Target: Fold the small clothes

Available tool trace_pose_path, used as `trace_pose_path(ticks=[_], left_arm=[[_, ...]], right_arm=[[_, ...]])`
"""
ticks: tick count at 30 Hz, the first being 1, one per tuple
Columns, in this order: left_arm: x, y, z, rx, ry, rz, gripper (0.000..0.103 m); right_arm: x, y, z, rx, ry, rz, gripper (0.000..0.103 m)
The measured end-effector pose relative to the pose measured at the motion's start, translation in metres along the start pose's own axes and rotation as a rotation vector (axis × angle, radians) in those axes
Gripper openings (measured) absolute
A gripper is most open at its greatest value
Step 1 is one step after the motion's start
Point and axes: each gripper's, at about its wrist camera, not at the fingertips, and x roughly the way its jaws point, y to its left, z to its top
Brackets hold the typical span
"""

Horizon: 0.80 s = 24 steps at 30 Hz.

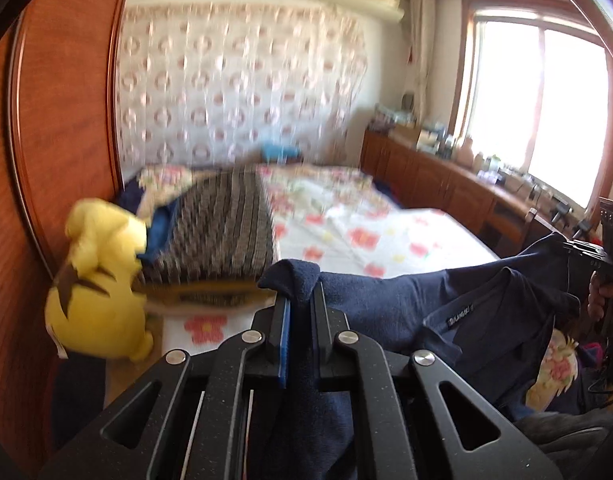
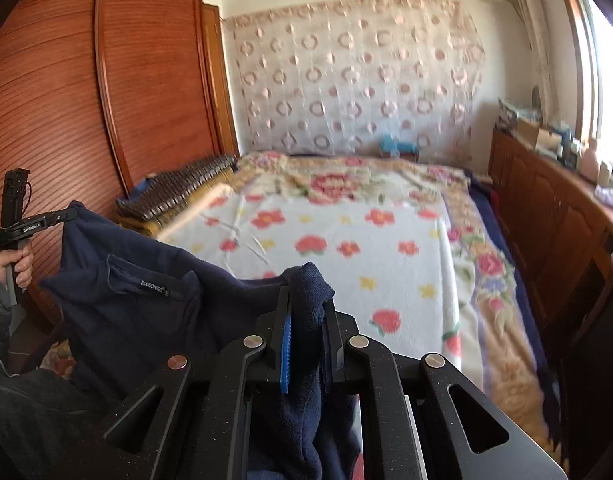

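Observation:
A navy blue garment (image 1: 390,300) with a small neck label hangs in the air, stretched between both grippers above the near end of the bed. My left gripper (image 1: 300,300) is shut on one corner of it. My right gripper (image 2: 306,300) is shut on the other corner; the garment (image 2: 146,304) sags to its left. In the left wrist view the right gripper (image 1: 582,252) shows at the far right, held by a hand. In the right wrist view the left gripper (image 2: 62,216) shows at the far left.
A bed with a white flowered sheet (image 2: 346,248) lies ahead. A yellow plush toy (image 1: 98,280) and a striped folded blanket (image 1: 226,224) lie at its left by the wooden wardrobe (image 2: 106,92). A wooden cabinet (image 2: 554,216) with clutter runs along the right under the window.

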Motion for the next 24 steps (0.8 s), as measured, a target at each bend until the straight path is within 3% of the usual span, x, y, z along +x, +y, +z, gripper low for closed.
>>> trace_pose_path(ticks=[11, 18, 24], left_arm=[[-0.086, -0.007, 0.059, 0.054, -0.28, 0.005, 0.009], [-0.121, -0.006, 0.091, 0.107, -0.395, 0.073, 0.009], [-0.138, -0.01, 0.11, 0.135, -0.466, 0.083, 0.009]], right_arm=[[-0.114, 0.026, 0.047, -0.056, -0.228, 0.023, 0.011], [-0.182, 0.034, 0.07, -0.108, -0.361, 0.003, 0.011], [-0.22, 0.047, 0.081, -0.163, -0.439, -0.047, 0.011]])
